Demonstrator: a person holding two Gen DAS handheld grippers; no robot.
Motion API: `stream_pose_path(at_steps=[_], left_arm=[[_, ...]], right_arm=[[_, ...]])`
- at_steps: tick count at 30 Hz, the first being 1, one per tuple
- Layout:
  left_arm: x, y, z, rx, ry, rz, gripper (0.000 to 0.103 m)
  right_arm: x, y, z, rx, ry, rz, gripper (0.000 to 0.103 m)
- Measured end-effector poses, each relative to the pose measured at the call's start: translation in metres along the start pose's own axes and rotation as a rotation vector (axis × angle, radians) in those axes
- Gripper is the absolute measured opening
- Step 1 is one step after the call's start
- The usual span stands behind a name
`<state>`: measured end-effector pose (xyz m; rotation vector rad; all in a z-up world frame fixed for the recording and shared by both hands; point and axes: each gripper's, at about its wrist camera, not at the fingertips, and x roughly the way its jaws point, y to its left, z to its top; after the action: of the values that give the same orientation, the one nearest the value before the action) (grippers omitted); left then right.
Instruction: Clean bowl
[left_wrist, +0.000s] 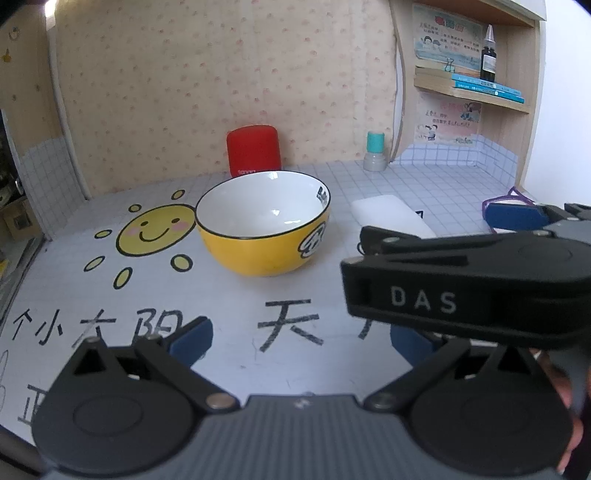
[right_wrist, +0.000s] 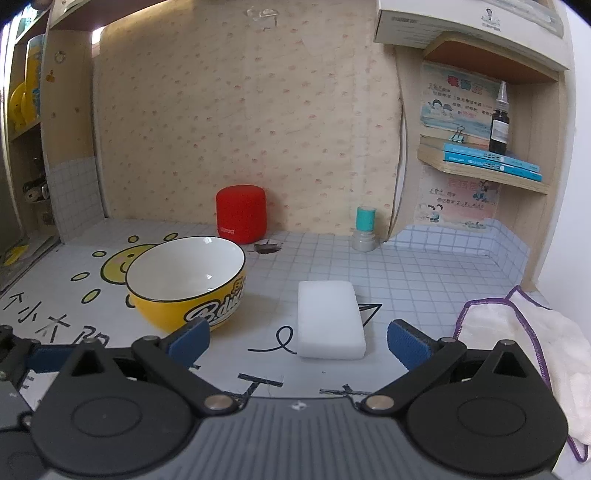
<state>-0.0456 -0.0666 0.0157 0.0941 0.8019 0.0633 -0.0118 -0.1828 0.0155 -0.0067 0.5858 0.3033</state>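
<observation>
A yellow bowl with a white inside stands upright on the table, empty; it also shows in the right wrist view. A white sponge block lies flat to the bowl's right, and its top shows in the left wrist view. My left gripper is open and empty, well short of the bowl. My right gripper is open and empty, its blue pads either side of the sponge's near end, just short of it. The right gripper's body crosses the left wrist view.
A white cloth with purple edging lies at the right. A red cylinder and a teal-capped stamp stand by the back wall. A shelf with books and a dark bottle hangs at right. The tabletop carries a sun drawing.
</observation>
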Motion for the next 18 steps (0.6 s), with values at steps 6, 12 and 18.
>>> stream_pose_path(at_steps=[6,12,18], left_arm=[[-0.0027,-0.0039,-0.0007,0.011,-0.003,0.006,0.103],[-0.0055,-0.0068,-0.0015,0.016,-0.004,0.013,0.103],[-0.0081,-0.0087,-0.0006,0.019,-0.002,0.006,0.103]], right_arm=[[0.0009,0.0009,-0.0016,-0.001,0.003,0.001,0.103],[-0.0018,-0.0003,-0.0018,0.003,-0.003,0.001,0.103],[-0.0038,-0.0024,-0.0022,0.01,-0.007,-0.002,0.103]])
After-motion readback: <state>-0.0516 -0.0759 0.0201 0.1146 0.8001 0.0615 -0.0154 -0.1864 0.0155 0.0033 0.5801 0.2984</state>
